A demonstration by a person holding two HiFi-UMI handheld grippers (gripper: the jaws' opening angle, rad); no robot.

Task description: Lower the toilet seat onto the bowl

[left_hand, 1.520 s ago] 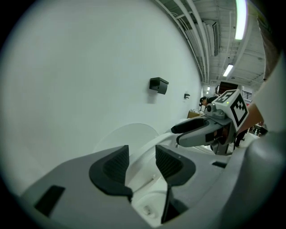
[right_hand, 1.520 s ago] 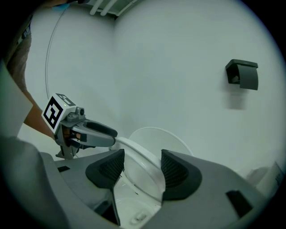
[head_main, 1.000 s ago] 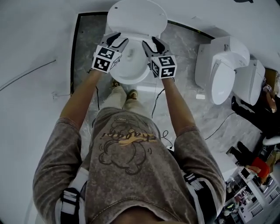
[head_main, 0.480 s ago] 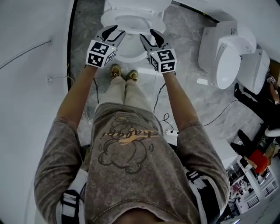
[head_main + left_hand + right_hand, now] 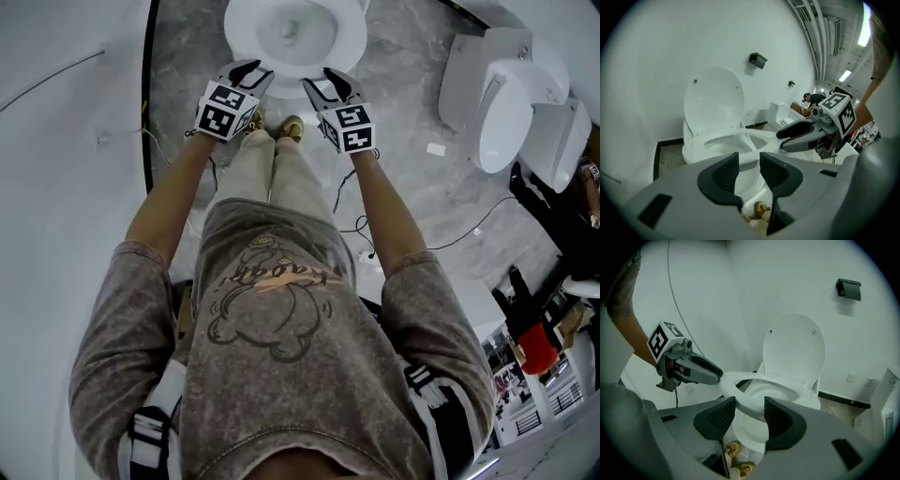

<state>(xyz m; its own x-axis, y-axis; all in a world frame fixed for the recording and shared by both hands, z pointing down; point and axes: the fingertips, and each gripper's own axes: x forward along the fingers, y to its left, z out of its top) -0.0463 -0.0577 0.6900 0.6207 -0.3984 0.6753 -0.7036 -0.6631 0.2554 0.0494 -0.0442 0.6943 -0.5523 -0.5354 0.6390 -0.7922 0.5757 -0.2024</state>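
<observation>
The white toilet [image 5: 246,36] stands at the top of the head view with its lid [image 5: 715,101] [image 5: 794,350] upright against the wall. The seat ring [image 5: 349,42] [image 5: 740,136] [image 5: 729,383] lies flat or almost flat over the bowl; I cannot tell whether it touches the rim. My left gripper [image 5: 246,71] [image 5: 749,160] [image 5: 719,375] is at the ring's front left edge. Its jaws are closing, with nothing pressed between the pads. My right gripper [image 5: 328,81] [image 5: 750,406] [image 5: 780,136] is at the front right edge, jaws apart and holding nothing.
The person's shoes [image 5: 281,127] stand just before the bowl. Two more white toilets [image 5: 506,103] stand on the marble floor at the right, with cables [image 5: 450,239] trailing across it. A white wall [image 5: 66,141] runs along the left. A black box [image 5: 758,60] hangs on the wall.
The seat has come down from a raised tilt to flat over the bowl. Both grippers moved from its sides to its front edge. The left jaws have narrowed a little.
</observation>
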